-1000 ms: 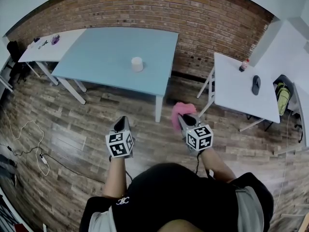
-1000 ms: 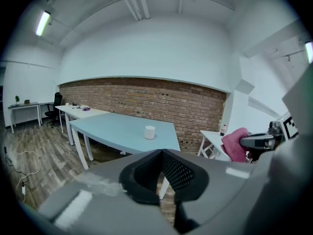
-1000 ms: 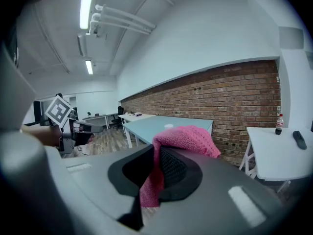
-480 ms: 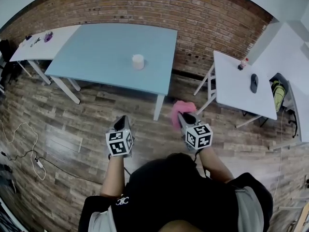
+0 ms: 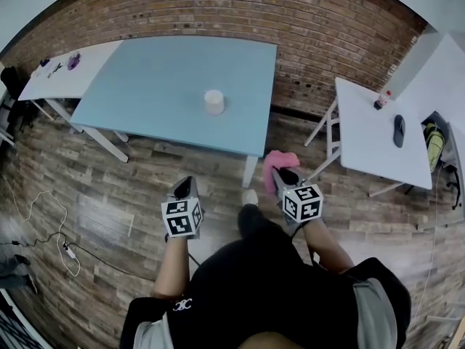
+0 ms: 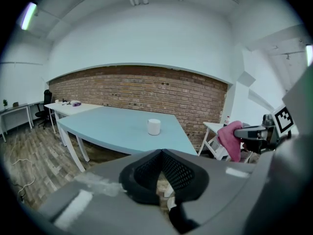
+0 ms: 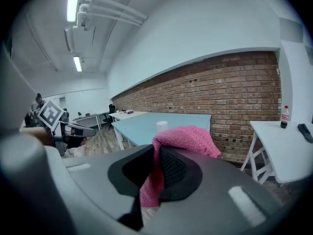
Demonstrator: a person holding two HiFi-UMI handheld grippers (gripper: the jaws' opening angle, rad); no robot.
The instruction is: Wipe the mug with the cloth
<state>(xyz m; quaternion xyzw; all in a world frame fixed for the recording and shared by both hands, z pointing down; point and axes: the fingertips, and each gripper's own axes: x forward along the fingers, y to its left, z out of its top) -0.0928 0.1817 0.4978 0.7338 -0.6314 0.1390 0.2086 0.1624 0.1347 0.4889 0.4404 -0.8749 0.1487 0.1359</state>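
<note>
Right gripper [image 5: 287,179], with knitted pink cloth [image 5: 272,166], nearer cylindrical white mug [image 5: 213,102]

Head looks down; all views share distant mug [image 5: 213,101].

The white mug [image 5: 213,101] stands upright on the pale blue bench [image 5: 152,86], towards its near right part. The pink knitted cloth [image 7: 188,138] is bunched and pinched between the right tongs [image 7: 156,173], well apart from the mug and nearer than it.
</note>
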